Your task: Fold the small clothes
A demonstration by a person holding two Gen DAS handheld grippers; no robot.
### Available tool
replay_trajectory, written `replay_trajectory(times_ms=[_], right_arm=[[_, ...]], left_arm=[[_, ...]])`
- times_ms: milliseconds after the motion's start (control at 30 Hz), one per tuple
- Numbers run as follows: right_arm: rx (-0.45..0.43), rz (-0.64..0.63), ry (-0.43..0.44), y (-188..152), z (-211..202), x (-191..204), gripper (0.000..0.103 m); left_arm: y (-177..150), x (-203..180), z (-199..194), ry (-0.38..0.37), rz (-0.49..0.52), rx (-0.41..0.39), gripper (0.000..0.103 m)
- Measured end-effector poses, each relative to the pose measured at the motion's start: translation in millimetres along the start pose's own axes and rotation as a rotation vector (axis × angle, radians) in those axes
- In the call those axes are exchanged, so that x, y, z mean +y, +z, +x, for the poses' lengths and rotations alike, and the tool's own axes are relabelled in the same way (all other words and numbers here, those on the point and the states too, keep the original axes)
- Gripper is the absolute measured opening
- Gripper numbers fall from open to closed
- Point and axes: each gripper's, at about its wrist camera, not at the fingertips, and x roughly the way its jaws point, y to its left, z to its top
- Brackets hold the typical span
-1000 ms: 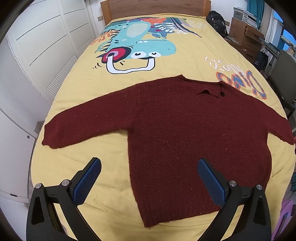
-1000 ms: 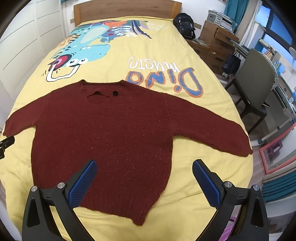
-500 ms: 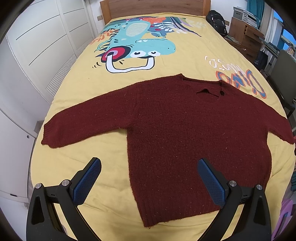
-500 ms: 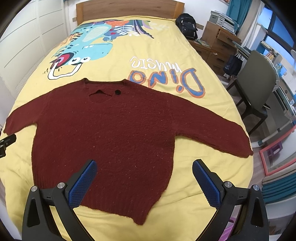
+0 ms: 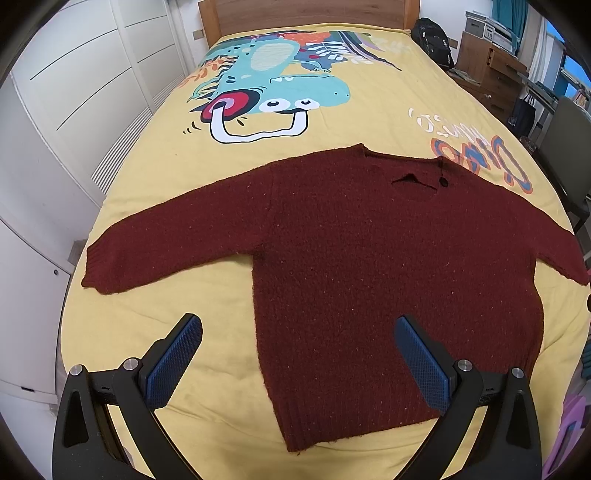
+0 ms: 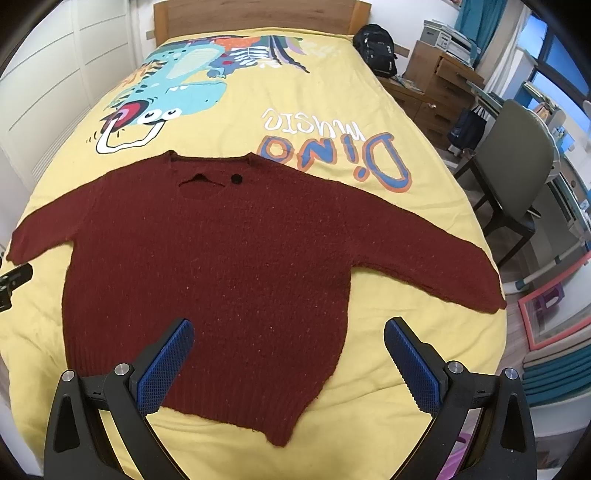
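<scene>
A dark red knitted sweater (image 5: 369, 258) lies flat on the yellow bedspread (image 5: 369, 107), sleeves spread, neck toward the headboard. It also shows in the right wrist view (image 6: 221, 266). My left gripper (image 5: 297, 332) is open and empty above the sweater's lower left hem and side edge. My right gripper (image 6: 288, 336) is open and empty above the lower right hem. The left sleeve cuff (image 5: 99, 266) lies near the bed's left edge. The right sleeve cuff (image 6: 484, 291) lies near the right edge.
A wooden headboard (image 5: 306, 11) stands at the far end. White wardrobe doors (image 5: 74, 92) line the left side. A grey chair (image 6: 517, 166), wooden drawers (image 6: 443, 85) and a black backpack (image 6: 376, 48) stand to the right of the bed.
Both views have shifted slightly; the sweater appears a little lower in the frames. The sweater has not moved and both grippers stay open.
</scene>
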Motion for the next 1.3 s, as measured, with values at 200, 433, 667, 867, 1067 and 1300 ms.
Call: replay_trajectory(times_ms=[200, 433, 667, 867, 1067, 1300], right_arm=[[0.002, 0.001, 0.002, -1.1, 3.5, -1.4, 0.103], [0.005, 0.02, -0.008, -1.9, 8.0, -9.2, 0.103], [0.01, 0.055, -0.035, -1.4, 17.0, -31.2, 0.103], [0.028, 0.091, -0.071, 1.9, 36.3, -59.2, 0.102], [0.061, 0.161, -0.113, 1.8, 76.1, -103.6, 0.103], [0.129, 0.244, -0.173, -4.9, 144.0, -167.4, 0.102]], left_arm=[[-0.8, -0.5, 2.1, 0.001, 0.001, 0.004, 0.102], [3.4, -2.8, 8.8, -0.006, 0.01, 0.007, 0.102], [10.1, -5.2, 26.7, 0.005, 0.018, 0.028, 0.102], [16.4, -8.2, 48.1, 0.007, 0.041, 0.052, 0.102], [23.6, -14.3, 74.8, 0.006, 0.061, 0.087, 0.102], [27.4, -15.3, 111.1, -0.033, 0.058, 0.126, 0.102]])
